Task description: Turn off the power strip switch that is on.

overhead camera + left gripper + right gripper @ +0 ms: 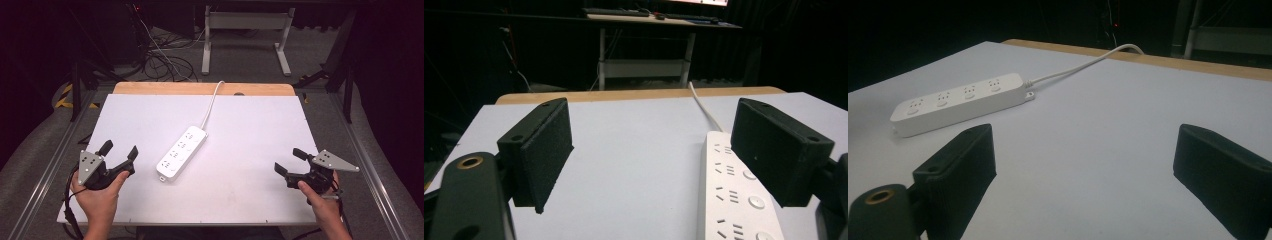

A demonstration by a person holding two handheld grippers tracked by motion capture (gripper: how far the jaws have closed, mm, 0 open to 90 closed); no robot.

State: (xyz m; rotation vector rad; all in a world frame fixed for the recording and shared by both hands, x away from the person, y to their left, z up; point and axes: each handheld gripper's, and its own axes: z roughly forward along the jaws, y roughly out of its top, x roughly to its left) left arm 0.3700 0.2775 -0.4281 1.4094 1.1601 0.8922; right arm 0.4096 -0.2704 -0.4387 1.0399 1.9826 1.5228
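Note:
A white power strip (pixel 182 153) with several sockets lies slantwise in the middle of the white table top (pixel 250 150); its white cable (pixel 211 106) runs off over the far edge. My left gripper (pixel 119 150) rests at the near left, open, nothing between its jaws. In the left gripper view the power strip (pixel 730 195) lies just inside the right jaw, untouched. At the near right my right gripper (pixel 288 161) is open too and holds nothing. In the right gripper view the power strip (pixel 960 101) lies well ahead, to the left.
A bare wooden strip (pixel 202 88) borders the table's far edge. Metal rails (pixel 60 150) run along both sides. Beyond the table are a tangle of cables (pixel 165 60) on the floor and a white desk frame (pixel 247 35).

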